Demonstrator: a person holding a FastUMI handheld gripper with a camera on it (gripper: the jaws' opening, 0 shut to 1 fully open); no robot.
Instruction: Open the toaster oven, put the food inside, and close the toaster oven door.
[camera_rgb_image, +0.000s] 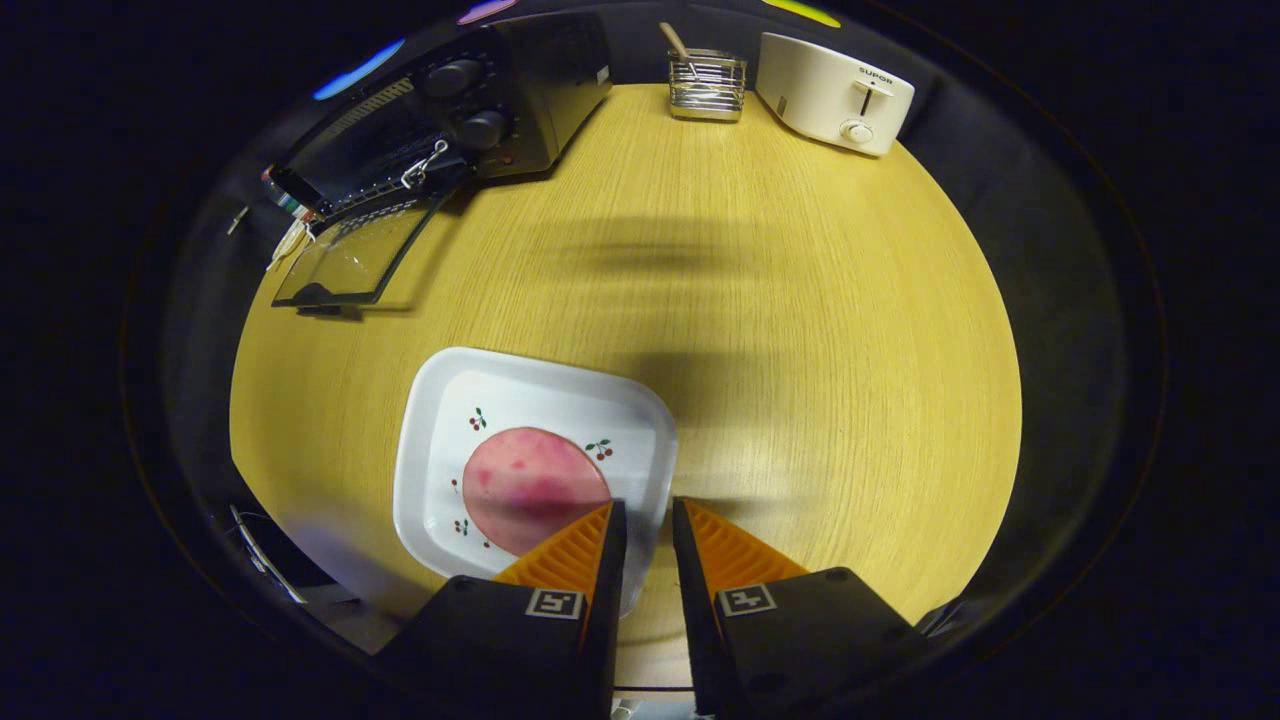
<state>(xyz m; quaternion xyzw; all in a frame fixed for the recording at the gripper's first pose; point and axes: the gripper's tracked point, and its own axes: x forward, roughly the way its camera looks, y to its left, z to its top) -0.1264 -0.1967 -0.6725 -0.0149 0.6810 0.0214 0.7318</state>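
A round pink slice of food (530, 485) lay on a white plate (440, 400) on the wooden worktop (800, 330), the hand-held gripper (648, 515) hovering at the plate's edge with fingers slightly apart, gripping nothing. Beyond, the toaster oven (470, 110) stood with its door (350, 260) dropped open; a wire holder (707, 85) held a wooden utensil (676, 42).

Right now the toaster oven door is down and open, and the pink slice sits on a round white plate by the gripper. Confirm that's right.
One thing is wrong: the white plate is square with rounded corners, not round. The gripper view shows it. The rest stands: the toaster oven has its door down and open, and the pink slice sits on the plate by the gripper, whose fingers are slightly apart.
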